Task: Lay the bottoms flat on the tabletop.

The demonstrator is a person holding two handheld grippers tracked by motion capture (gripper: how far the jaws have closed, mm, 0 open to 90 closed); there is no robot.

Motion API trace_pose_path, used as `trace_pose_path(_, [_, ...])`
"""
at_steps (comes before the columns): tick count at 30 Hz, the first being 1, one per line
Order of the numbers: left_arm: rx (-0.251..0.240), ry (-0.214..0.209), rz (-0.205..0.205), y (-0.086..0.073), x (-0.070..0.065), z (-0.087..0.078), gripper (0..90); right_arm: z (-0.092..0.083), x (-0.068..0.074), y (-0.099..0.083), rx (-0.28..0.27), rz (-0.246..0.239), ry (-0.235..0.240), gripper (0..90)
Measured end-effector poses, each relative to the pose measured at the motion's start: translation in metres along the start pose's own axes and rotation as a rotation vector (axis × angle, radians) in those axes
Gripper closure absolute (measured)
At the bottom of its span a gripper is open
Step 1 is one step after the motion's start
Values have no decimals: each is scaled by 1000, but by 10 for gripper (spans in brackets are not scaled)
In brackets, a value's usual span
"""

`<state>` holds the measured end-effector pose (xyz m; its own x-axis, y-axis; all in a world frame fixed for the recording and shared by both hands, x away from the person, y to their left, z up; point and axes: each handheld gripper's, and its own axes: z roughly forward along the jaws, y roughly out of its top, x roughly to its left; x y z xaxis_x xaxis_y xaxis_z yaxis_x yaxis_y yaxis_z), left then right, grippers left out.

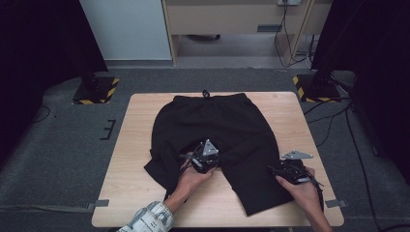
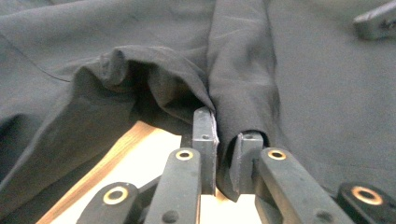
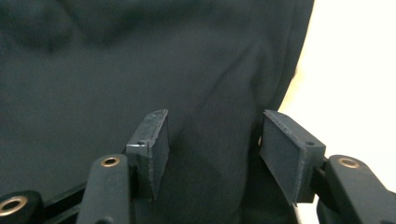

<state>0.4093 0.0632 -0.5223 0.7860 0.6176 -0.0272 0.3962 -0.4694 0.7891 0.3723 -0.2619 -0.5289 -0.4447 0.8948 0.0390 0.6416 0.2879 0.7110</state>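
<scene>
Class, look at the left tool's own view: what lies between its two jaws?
A fold of the black shorts lies pinched between the jaws of the left tool, seen in the left gripper view.

1. A light wooden bench (image 1: 285,111) is standing on grey carpet (image 1: 63,145), its top squarish.
2. Black shorts (image 1: 217,125) are lying spread across the bench, waistband at the far edge, legs reaching toward the near side.
3. Bare wood is showing left, right and along the near edge.
</scene>
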Motion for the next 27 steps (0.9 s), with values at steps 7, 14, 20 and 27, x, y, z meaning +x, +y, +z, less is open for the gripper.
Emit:
trace_pose_path(7, [-4,-40,5,1,-11,0,855,-12,6,-7,22,-60,13,762])
trace_pose_path(14, [32,-87,39,-2,-30,-2,852,-41,7,-29,75,-69,52,821])
trace_pose_path(20, [64,-158,66,-8,-50,-3,853,-70,12,-50,136,-124,84,813])
trace_pose_path(27, [60,-159,100,-13,-69,-5,765,-84,7,-55,157,-128,110,590])
